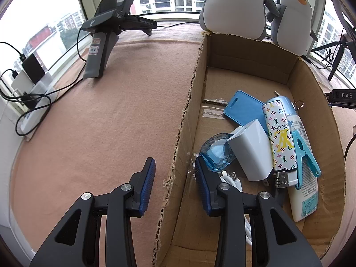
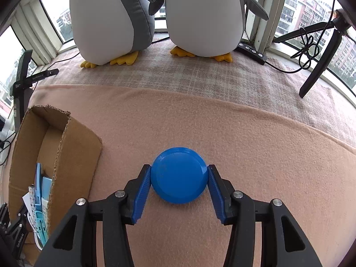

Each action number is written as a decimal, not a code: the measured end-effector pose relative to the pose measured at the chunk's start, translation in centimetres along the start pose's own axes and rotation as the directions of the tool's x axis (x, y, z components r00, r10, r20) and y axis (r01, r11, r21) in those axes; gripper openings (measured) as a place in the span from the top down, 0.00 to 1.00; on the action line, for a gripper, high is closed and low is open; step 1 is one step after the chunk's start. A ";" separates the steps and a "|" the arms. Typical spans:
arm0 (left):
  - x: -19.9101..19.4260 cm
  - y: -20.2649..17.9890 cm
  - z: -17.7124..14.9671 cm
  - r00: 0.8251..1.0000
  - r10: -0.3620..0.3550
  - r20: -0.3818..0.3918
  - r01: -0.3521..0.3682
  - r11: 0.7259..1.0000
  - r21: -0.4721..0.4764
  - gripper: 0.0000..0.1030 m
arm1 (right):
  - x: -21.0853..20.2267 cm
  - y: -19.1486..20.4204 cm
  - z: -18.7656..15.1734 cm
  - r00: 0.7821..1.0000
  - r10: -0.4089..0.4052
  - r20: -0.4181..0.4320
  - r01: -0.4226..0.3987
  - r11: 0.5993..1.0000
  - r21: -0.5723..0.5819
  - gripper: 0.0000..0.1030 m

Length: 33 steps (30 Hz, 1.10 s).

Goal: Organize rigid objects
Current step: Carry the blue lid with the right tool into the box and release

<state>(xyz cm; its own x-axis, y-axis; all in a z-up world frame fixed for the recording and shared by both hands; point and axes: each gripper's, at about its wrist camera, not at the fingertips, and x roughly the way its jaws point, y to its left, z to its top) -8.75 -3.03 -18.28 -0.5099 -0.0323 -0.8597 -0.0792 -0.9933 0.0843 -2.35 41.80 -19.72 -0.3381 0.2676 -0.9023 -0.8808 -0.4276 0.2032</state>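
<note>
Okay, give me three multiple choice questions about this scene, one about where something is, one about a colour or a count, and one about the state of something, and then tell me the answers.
1. Where does the blue clothes peg lie?
A. on the blanket beside the box
B. inside the cardboard box
C. on the windowsill

2. How many plush penguins stand at the window?
A. one
B. two
C. four

3. How does the right gripper stand to the blue round lid?
A. its fingers flank the lid, one at each side
B. it hangs high above the lid
C. it is inside the box, far from the lid

Answers: 
1 B, the peg rests on the white bottle among the things in the box. 
2 B, both views show a pair side by side. 
3 A, the right wrist view shows a blue pad at each edge of the lid on the pink blanket.
</note>
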 end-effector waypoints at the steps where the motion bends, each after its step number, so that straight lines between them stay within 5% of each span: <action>1: 0.0 0.0 0.0 1.000 -0.002 -0.001 0.002 1.000 -0.001 0.65 | -0.4 -0.1 -0.3 1.000 0.005 0.006 -0.005 1.000 -0.001 0.55; 21: -0.6 0.4 -0.4 1.000 -0.020 -0.011 0.020 1.000 0.002 0.66 | -10.1 10.2 -4.0 0.980 0.155 0.125 -0.134 0.977 -0.165 0.55; 33: -1.0 0.5 -0.9 0.999 -0.028 -0.016 0.028 1.000 -0.001 0.66 | -10.2 15.9 -5.5 0.969 0.230 0.093 -0.196 0.939 -0.282 0.55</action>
<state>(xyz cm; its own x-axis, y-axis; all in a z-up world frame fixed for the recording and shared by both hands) -7.51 -3.58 -17.80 -0.4939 -0.0061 -0.8695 -0.0926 -0.9939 0.0596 -11.13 27.52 -9.39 -0.5608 0.2414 -0.7920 -0.6676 -0.6975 0.2602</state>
